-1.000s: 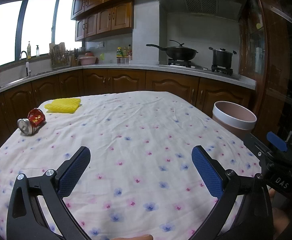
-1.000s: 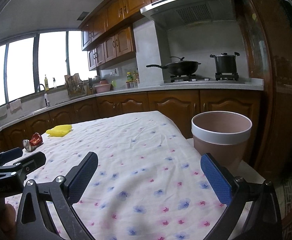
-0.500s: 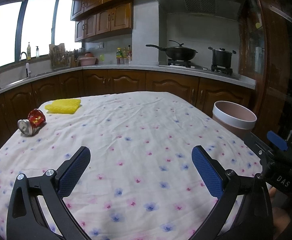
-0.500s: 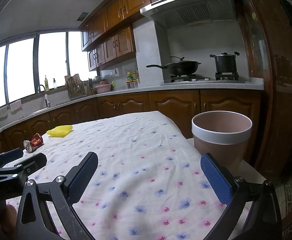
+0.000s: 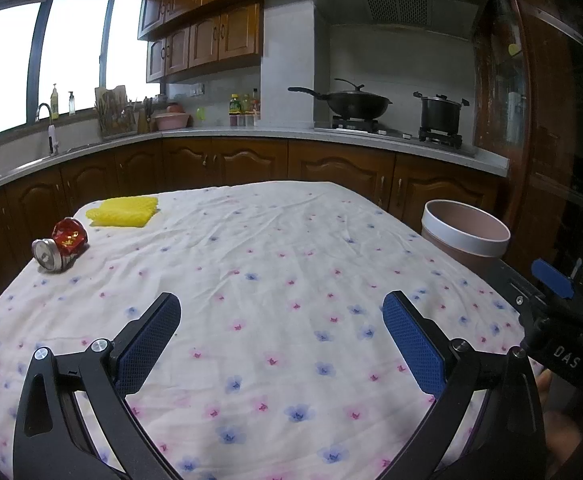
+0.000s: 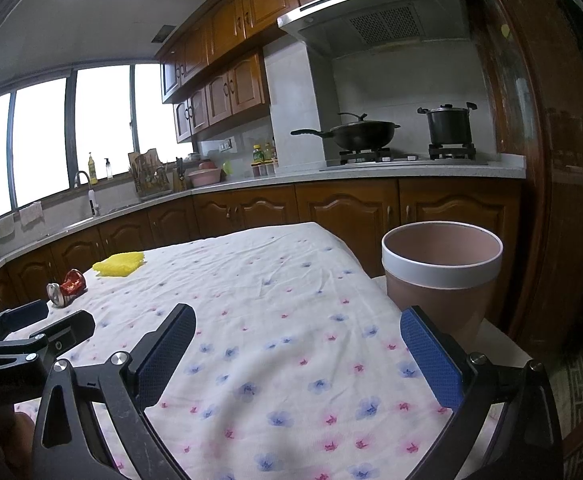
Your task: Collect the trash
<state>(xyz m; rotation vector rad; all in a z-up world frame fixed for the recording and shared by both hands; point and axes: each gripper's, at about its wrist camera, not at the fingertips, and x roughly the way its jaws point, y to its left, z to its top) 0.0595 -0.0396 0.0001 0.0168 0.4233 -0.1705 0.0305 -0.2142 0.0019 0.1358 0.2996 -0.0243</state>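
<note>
The pink bin [image 6: 442, 276] with a white band at its rim stands just beside the right edge of the table [image 5: 275, 280]. From the right wrist view I see only the upper part of its inside wall, which is bare; the bottom is hidden from me.

On the far left of the flowered cloth lies a crushed red can [image 5: 60, 249] on its side, with the silver end turned toward me. Some gold marks are on the red part, but I cannot read them. Behind it, near the far left corner, lies a yellow cloth [image 5: 125, 211]. Can and bin are well apart, on opposite sides of the table.

My left tongs [image 5: 281, 332] are released, the blue pads wide apart above the cloth, with nothing between them. My right tongs [image 6: 297, 354] are released too and empty, near the bin. On the black body of the right tongs, seen from the left wrist view, I read the letters "DAS".

On the stove stand a black wok [image 5: 357, 104] and a dark pot [image 5: 440, 114], both with lids on.
</note>
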